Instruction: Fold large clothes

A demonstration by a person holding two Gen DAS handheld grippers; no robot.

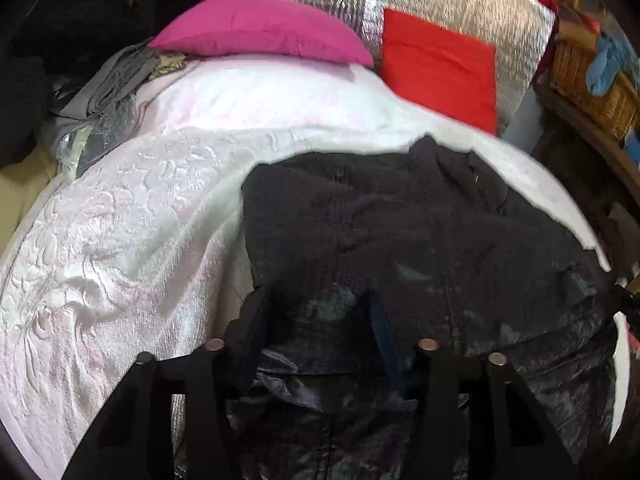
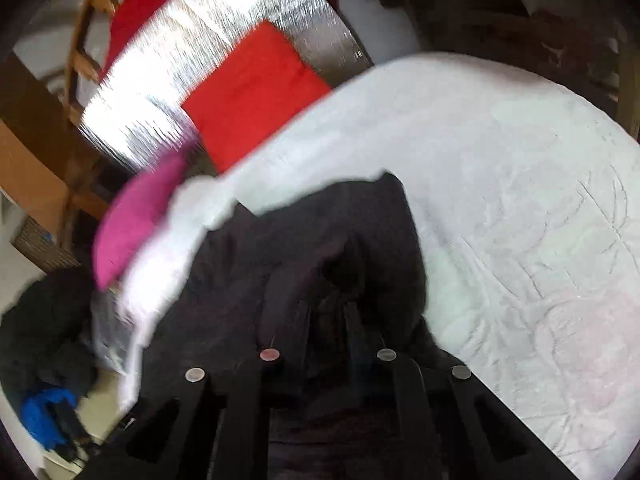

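On the white embossed bedspread, one dark jacket is lying rumpled, folding barely begun. The left gripper is clenching its shiny hem; the right gripper is gripping bunched fabric. Beyond the jacket, two cushions are resting: one pink cushion, one red cushion

The dark coat is soft matt cloth, with a shiny part near the bottom. The white bed cover looks bumpy and silky. The silver sheet behind is shiny foil.
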